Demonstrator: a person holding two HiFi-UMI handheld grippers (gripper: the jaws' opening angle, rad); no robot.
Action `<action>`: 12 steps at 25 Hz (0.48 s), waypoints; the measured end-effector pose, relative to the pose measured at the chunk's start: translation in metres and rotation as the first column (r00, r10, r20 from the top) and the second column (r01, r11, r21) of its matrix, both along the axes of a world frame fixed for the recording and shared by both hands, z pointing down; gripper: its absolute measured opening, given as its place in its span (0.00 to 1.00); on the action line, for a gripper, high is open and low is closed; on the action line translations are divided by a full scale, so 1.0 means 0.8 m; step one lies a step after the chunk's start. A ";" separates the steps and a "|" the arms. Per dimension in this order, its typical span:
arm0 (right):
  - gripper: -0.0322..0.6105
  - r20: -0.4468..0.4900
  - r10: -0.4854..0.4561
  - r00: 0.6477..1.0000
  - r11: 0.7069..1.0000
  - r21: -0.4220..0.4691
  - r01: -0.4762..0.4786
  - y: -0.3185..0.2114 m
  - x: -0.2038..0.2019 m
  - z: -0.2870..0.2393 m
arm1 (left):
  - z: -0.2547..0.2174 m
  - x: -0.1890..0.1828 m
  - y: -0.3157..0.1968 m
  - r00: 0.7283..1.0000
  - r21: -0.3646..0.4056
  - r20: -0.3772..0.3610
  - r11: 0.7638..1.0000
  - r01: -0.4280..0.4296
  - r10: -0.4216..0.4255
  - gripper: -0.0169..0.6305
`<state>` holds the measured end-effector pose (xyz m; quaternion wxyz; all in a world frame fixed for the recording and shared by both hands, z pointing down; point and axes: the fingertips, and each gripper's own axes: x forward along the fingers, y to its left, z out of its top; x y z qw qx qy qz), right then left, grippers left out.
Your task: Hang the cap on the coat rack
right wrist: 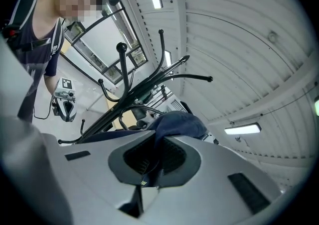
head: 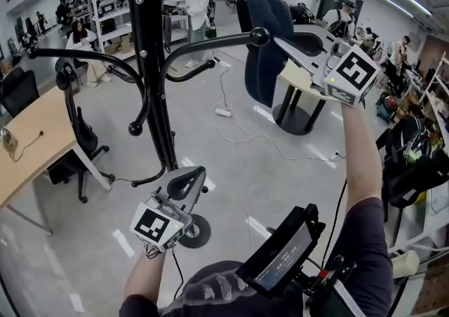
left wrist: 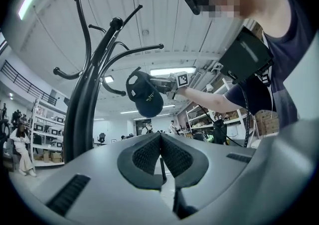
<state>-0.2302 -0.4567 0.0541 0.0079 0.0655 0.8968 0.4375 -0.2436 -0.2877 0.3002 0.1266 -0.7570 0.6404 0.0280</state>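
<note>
A black coat rack (head: 153,63) with curved knobbed arms rises at the left of centre in the head view. My right gripper (head: 284,42) is raised high and shut on a dark navy cap (head: 265,35). The knob of a long rack arm (head: 259,36) shows against the cap's side; whether they touch I cannot tell. In the right gripper view the cap's cloth (right wrist: 179,122) runs between the pads (right wrist: 172,157), with the rack (right wrist: 134,89) beyond. My left gripper (head: 198,174) hangs low beside the pole, shut and holding nothing. In its own view, past the closed left gripper (left wrist: 159,137), are the cap (left wrist: 144,94) and rack (left wrist: 82,104).
The rack's round base (head: 195,231) stands on the grey floor. A wooden desk (head: 28,140) and an office chair (head: 77,133) are at the left. A round table (head: 298,91) is behind the cap, and cables (head: 224,111) lie on the floor. People stand further back.
</note>
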 end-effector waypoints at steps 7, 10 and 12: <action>0.07 0.090 0.062 0.994 0.998 0.017 -0.064 -0.019 -0.020 -0.054 | 0.006 0.011 -0.001 1.000 -0.018 -0.001 1.000 -0.018 0.018 0.03; 0.07 0.126 0.058 0.990 0.998 0.029 -0.062 -0.019 -0.028 -0.072 | 0.007 0.004 0.002 1.000 -0.013 -0.003 1.000 -0.002 0.002 0.03; 0.07 0.140 0.049 0.989 0.998 0.033 -0.054 -0.017 -0.033 -0.080 | 0.005 -0.001 0.004 1.000 -0.004 -0.004 1.000 0.008 -0.008 0.03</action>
